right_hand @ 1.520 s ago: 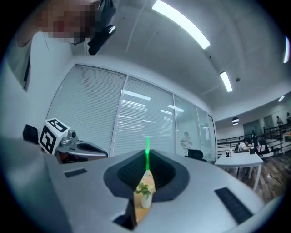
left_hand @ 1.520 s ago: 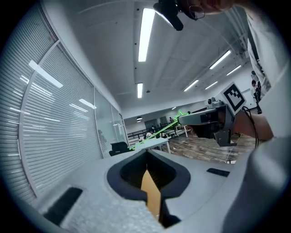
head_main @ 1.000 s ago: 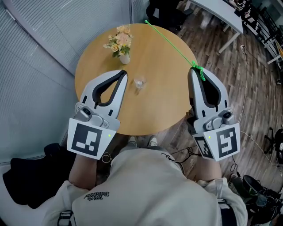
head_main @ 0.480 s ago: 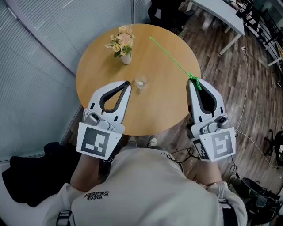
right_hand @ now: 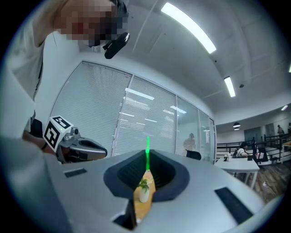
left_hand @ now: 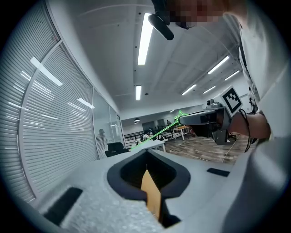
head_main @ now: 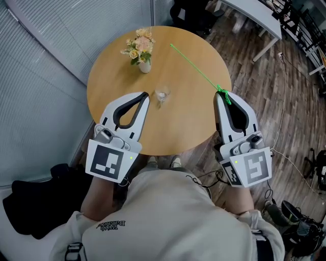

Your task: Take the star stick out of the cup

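A small clear glass cup [head_main: 162,96] stands empty near the middle of the round wooden table [head_main: 188,109]. The thin green star stick [head_main: 196,68] is out of the cup and slants over the table's right half. My right gripper [head_main: 219,93] is shut on it near its star end [head_main: 224,95]. In the right gripper view the stick [right_hand: 147,154] rises from between the closed jaws. In the left gripper view the stick [left_hand: 154,135] and the right gripper [left_hand: 204,119] show at a distance. My left gripper [head_main: 145,95] is shut and empty, just left of the cup.
A small white vase of flowers [head_main: 140,51] stands at the table's far left. A window wall with blinds [head_main: 46,61] runs along the left. To the right are wood flooring [head_main: 275,102] with cables and a white desk [head_main: 254,12].
My right gripper has drawn back toward the person with the stick still in it. The left gripper has shifted slightly right, closer to the cup.
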Demonstrator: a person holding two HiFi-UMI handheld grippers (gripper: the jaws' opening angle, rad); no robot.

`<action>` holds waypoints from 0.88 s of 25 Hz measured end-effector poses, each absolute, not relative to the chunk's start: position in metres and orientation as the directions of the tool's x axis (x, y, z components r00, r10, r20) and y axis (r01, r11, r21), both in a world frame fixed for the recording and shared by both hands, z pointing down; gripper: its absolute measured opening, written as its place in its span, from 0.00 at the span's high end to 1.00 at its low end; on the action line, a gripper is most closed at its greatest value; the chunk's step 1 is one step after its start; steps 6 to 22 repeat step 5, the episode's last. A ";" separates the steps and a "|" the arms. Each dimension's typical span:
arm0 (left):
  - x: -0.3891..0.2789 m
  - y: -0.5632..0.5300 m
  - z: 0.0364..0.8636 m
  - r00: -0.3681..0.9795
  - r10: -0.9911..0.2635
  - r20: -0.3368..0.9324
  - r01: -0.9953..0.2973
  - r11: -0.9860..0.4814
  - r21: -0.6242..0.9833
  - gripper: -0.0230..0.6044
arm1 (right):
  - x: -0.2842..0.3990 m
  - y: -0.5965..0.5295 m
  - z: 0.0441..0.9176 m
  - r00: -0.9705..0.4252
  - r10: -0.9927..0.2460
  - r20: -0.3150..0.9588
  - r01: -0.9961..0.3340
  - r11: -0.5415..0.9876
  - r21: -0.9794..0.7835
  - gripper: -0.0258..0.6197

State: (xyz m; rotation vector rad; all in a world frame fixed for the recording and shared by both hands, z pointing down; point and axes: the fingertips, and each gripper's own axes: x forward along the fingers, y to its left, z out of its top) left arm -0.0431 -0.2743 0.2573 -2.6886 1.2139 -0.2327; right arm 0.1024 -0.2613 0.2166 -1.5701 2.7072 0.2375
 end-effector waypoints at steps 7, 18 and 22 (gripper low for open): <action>-0.039 -0.275 0.255 0.657 -0.751 0.067 -0.722 -0.652 -0.233 0.93 | 0.103 -0.260 0.215 -0.504 -0.861 -0.074 -0.861 0.492 0.131 0.90; -0.039 -0.275 0.255 0.657 -0.751 0.067 -0.722 -0.652 -0.233 0.93 | 0.103 -0.260 0.215 -0.504 -0.861 -0.074 -0.861 0.492 0.131 0.90; -0.039 -0.275 0.255 0.657 -0.751 0.067 -0.722 -0.652 -0.233 0.93 | 0.103 -0.260 0.215 -0.504 -0.861 -0.074 -0.861 0.492 0.131 0.90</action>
